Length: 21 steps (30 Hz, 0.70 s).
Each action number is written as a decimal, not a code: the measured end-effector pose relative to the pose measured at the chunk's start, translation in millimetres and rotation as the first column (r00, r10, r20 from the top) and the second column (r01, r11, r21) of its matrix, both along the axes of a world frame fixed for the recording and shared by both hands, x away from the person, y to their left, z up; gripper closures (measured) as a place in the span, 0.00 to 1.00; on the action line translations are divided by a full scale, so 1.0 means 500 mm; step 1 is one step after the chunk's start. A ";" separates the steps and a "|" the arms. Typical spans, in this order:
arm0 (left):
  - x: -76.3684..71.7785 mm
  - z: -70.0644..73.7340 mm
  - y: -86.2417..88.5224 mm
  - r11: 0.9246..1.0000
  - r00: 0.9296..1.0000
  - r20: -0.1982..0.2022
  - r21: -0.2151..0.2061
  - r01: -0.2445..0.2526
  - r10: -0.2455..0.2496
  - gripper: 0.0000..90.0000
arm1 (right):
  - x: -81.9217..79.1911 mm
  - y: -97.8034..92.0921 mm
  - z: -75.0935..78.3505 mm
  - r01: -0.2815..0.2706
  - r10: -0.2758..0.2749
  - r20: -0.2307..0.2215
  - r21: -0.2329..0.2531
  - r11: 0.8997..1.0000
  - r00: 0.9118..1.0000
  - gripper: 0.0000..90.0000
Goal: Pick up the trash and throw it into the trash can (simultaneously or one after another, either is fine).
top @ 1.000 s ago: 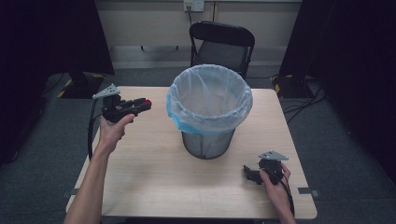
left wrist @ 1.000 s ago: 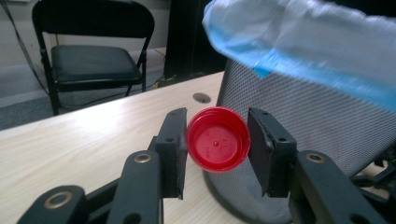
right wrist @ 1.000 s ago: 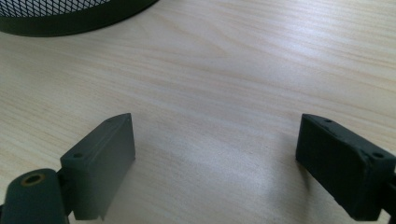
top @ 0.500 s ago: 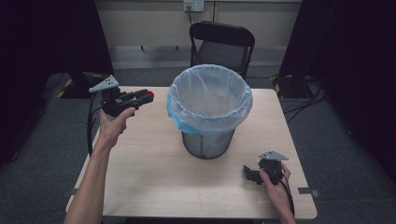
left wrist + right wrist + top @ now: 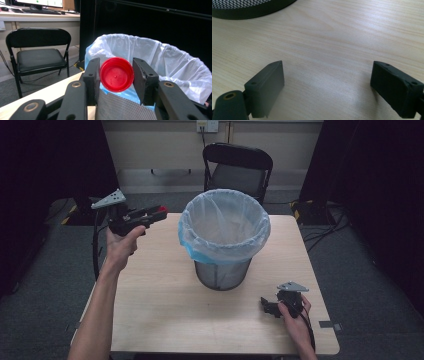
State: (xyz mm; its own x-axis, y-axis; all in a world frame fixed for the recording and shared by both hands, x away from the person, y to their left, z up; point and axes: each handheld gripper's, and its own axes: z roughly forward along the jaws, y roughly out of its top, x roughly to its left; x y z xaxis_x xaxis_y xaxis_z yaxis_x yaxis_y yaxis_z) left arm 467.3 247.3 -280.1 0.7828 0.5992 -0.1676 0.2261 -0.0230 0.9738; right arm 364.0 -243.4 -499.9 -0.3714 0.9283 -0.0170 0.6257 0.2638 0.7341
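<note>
A wire-mesh bin (image 5: 222,272) lined with a pale blue-white bag (image 5: 225,227) stands upright near the middle of the wooden table (image 5: 160,310). The left gripper (image 5: 159,211) is held in the air to the left of the bin, pointing toward its rim, and its jaws are clamped on a red cup (image 5: 116,74), whose round base faces the left gripper view with the bag's edge just behind it. The right gripper (image 5: 265,306) rests low at the table's near right corner, well apart from the bin, its jaws spread wide over bare wood with nothing between them. A black folding chair (image 5: 239,170) stands beyond the table.
</note>
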 end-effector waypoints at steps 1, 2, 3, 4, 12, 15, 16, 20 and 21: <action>0.000 0.003 -0.002 1.000 1.000 0.001 -0.006 0.000 0.000 0.66 | 0.000 0.000 0.000 0.000 0.000 0.000 0.000 1.000 1.000 0.12; 0.000 0.009 -0.005 1.000 1.000 0.005 -0.003 0.007 -0.007 0.66 | 0.000 0.000 0.000 0.000 0.000 0.000 0.000 1.000 1.000 0.12; 0.000 0.013 -0.006 1.000 1.000 0.009 -0.007 0.009 -0.009 0.66 | 0.000 0.000 0.000 0.000 0.000 0.000 0.000 1.000 1.000 0.12; -0.001 0.020 -0.008 1.000 1.000 0.014 -0.009 0.013 -0.013 0.66 | 0.000 0.000 0.000 0.000 0.000 0.000 0.000 1.000 1.000 0.12; -0.007 0.056 -0.038 0.999 0.997 0.049 -0.009 0.052 -0.052 0.66 | 0.000 0.000 0.000 0.000 0.000 0.000 0.000 1.000 1.000 0.12; -0.008 0.066 -0.051 0.998 0.996 0.058 -0.006 0.069 -0.068 0.66 | 0.000 0.000 0.000 0.000 0.000 0.000 0.000 1.000 1.000 0.12; -0.009 0.069 -0.055 0.997 0.995 0.061 -0.005 0.075 -0.074 0.66 | 0.000 0.000 0.000 0.000 0.000 0.000 0.000 1.000 1.000 0.12; -0.009 0.078 -0.073 0.995 0.993 0.065 -0.011 0.097 -0.096 0.66 | 0.000 0.000 0.000 0.000 0.000 0.000 0.000 1.000 1.000 0.12; -0.008 0.080 -0.078 0.995 0.993 0.065 -0.007 0.102 -0.101 0.66 | 0.000 0.000 0.000 0.000 0.000 0.000 0.000 1.000 1.000 0.12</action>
